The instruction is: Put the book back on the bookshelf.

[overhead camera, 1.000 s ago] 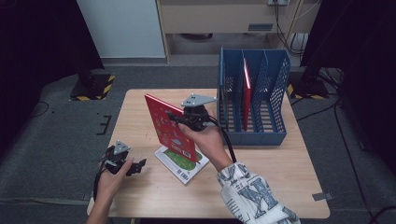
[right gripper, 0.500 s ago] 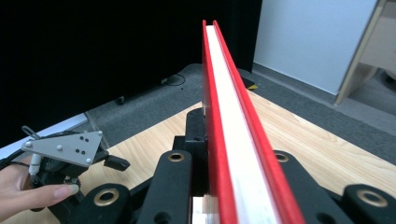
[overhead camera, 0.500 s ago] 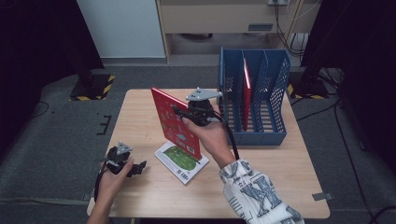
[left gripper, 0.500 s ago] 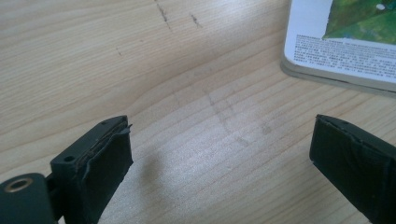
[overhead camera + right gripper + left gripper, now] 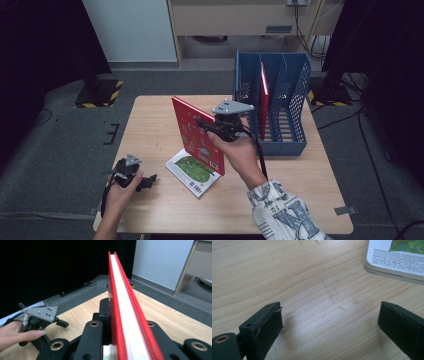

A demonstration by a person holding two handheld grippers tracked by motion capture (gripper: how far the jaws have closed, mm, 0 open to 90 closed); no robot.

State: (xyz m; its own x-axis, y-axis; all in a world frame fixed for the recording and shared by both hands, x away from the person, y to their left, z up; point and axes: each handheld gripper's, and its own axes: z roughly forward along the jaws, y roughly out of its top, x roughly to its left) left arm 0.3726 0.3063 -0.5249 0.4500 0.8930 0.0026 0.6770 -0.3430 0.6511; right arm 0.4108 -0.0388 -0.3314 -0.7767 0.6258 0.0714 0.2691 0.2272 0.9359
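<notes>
A red-covered book [image 5: 197,135] is lifted off the wooden table [image 5: 310,195], standing almost on edge. My right gripper [image 5: 212,130] is shut on its edge, and in the right gripper view the red book [image 5: 125,312] runs straight up between the two black jaws. Below it a white and green book [image 5: 192,171] lies flat on the table. My left gripper [image 5: 145,181] rests low at the table's front left, jaws open with bare wood between them; the flat book's corner [image 5: 397,260] lies beyond it. A blue file rack [image 5: 272,100] holds another red book [image 5: 263,100].
The blue rack stands at the table's back right with open slots on both sides of the red book. Dark grey floor surrounds the table. A pale cabinet [image 5: 240,20] stands behind. The other hand and its gripper [image 5: 40,315] appear at the left of the right gripper view.
The right hand has raised the red book and carried it to the right, toward the blue rack, turning it more upright. The left hand has stayed put.
</notes>
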